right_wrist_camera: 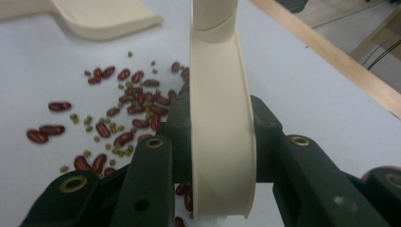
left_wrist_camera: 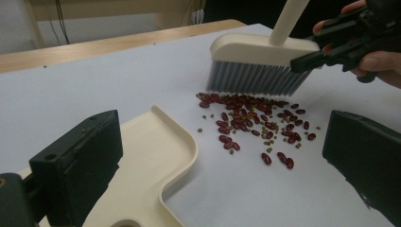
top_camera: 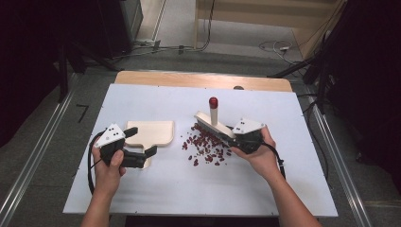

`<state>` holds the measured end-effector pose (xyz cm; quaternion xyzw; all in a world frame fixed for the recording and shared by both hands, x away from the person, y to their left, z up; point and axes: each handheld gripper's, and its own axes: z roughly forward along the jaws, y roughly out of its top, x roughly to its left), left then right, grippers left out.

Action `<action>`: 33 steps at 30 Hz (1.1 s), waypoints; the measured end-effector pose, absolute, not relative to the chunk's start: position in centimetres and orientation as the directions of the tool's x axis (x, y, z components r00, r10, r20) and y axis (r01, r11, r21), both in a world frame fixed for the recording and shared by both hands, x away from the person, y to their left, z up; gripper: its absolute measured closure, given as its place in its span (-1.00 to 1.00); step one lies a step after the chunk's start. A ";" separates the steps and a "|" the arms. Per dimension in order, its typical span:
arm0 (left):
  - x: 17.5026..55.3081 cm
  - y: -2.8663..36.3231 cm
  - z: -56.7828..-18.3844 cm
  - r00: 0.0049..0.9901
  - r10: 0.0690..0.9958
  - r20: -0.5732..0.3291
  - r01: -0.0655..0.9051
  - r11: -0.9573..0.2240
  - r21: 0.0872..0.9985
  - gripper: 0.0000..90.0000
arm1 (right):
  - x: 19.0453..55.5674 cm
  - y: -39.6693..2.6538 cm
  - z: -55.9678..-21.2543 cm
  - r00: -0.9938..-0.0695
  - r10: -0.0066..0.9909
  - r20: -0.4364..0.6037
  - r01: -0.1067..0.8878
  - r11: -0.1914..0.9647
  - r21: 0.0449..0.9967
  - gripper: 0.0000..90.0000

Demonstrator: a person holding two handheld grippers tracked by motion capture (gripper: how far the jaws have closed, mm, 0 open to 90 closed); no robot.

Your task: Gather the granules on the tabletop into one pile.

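Observation:
Red beans and small green ones [top_camera: 205, 144] lie scattered on the white table [top_camera: 142, 189]. Just behind them stands a cream hand brush [top_camera: 213, 124] with grey bristles and a red-tipped handle, its bristles down beside the pile. My right gripper [top_camera: 236, 137] is shut on the brush's back [right_wrist_camera: 220, 118], with beans [right_wrist_camera: 123, 113] to its left. A cream dustpan [top_camera: 153, 132] lies flat to the left of the beans. My left gripper [top_camera: 141, 140] stands open over the dustpan's handle end, jaws wide apart and not pressing; the pan [left_wrist_camera: 151, 165], beans [left_wrist_camera: 255, 125] and brush [left_wrist_camera: 262, 49] lie ahead of it.
A wooden strip [top_camera: 203, 80] runs along the table's far edge. Metal rails [top_camera: 340, 156] flank the table on both sides. Cables [top_camera: 274, 46] lie on the floor beyond. Bare white surface stretches along the near edge and to the right.

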<state>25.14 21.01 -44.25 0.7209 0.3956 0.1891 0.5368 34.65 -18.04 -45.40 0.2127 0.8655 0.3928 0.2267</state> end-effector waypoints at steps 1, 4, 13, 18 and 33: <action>25.1 21.1 -44.2 0.614 0.775 -0.150 0.367 -0.111 0.924 -1.00 | 34.4 -18.1 -45.0 -0.800 0.561 -0.214 0.196 0.581 0.790 0.48; 25.1 21.4 -44.3 0.608 0.778 -0.157 0.367 -0.101 0.924 -1.00 | 33.0 -18.0 -43.7 -0.788 0.602 -0.126 0.247 0.497 0.832 0.48; 25.0 21.7 -44.2 0.601 0.783 -0.156 0.365 -0.095 0.926 -1.00 | 28.2 -14.8 -44.2 -0.851 0.515 0.103 0.368 0.444 0.817 0.48; 25.1 21.8 -44.3 0.599 0.785 -0.158 0.369 -0.095 0.925 -1.00 | 28.3 -14.1 -46.3 -0.847 0.515 0.132 0.403 0.460 0.791 0.48; 25.2 21.6 -44.5 0.603 0.783 -0.155 0.375 -0.106 0.921 -1.00 | 30.9 -17.1 -47.1 -0.752 0.653 0.084 0.424 0.382 0.821 0.48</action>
